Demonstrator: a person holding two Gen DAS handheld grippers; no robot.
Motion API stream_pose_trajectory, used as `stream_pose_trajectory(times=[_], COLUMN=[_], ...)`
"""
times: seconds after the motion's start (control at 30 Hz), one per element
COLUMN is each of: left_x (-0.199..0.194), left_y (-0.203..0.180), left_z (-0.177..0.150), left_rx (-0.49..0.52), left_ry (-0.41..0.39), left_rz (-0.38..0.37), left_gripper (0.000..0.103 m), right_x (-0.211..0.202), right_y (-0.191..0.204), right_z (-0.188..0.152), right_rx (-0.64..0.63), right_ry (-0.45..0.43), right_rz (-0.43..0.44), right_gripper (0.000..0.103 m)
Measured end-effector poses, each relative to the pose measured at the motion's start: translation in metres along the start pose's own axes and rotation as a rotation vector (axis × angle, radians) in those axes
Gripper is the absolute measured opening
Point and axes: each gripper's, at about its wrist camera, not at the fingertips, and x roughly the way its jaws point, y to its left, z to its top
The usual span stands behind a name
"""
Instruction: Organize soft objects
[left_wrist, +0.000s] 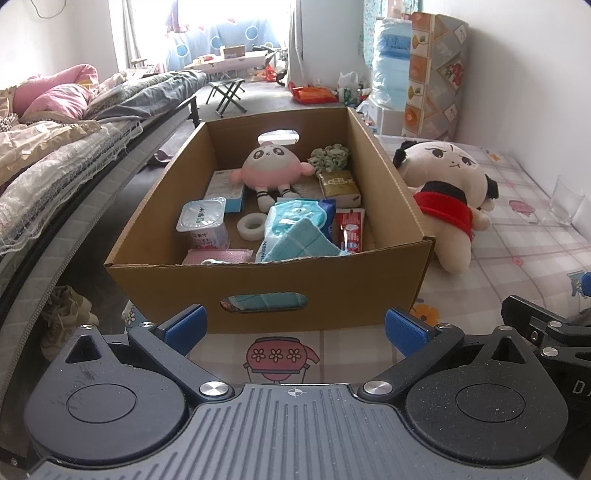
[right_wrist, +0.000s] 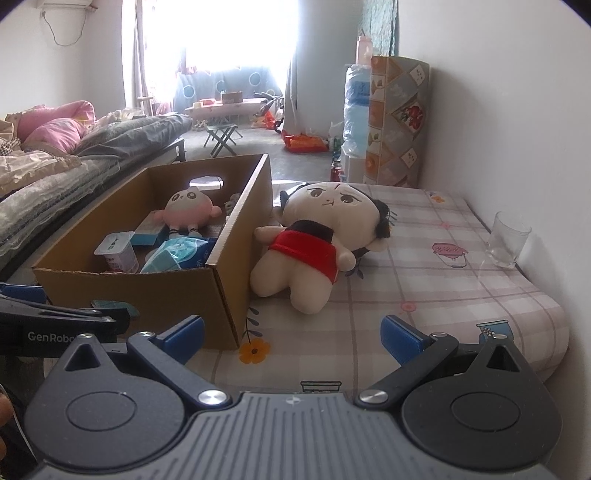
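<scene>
An open cardboard box (left_wrist: 317, 291) (right_wrist: 159, 291) stands on a checked mattress (left_wrist: 517, 266) (right_wrist: 424, 288). Inside lie a pink plush toy (left_wrist: 271, 166) (right_wrist: 190, 208), a green scrunchie (left_wrist: 328, 155), a teal cloth (left_wrist: 304, 242), a wipes pack (left_wrist: 295, 214) (right_wrist: 181, 249), a yogurt cup (left_wrist: 205, 223) (right_wrist: 118, 251), a tape roll (left_wrist: 252, 223) and small packets. A large cream doll in a red top (left_wrist: 450, 192) (right_wrist: 317, 240) lies outside, against the box's right wall. My left gripper (left_wrist: 295, 328) is open in front of the box. My right gripper (right_wrist: 291, 334) is open, short of the doll.
A clear drinking glass (left_wrist: 565, 205) (right_wrist: 508, 240) stands on the mattress by the right wall. A bed with piled bedding (left_wrist: 55, 140) (right_wrist: 55, 162) runs along the left. Shoes (left_wrist: 62, 314) lie on the floor beside it. A folding stool (left_wrist: 227, 92) and clutter sit farther back.
</scene>
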Motion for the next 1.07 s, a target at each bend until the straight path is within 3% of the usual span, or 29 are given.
stream_pose_trajectory(times=[1.07], left_x=[-0.0003], left_y=[0.0002], left_z=[0.0006], left_rx=[0.001], left_ry=[0.002], left_rz=[0.001], left_gripper=[0.103], right_x=[0.0022], right_y=[-0.0015], right_z=[0.0009], right_rx=[0.001], right_ry=[0.001], right_rz=[-0.001], right_gripper=[0.103])
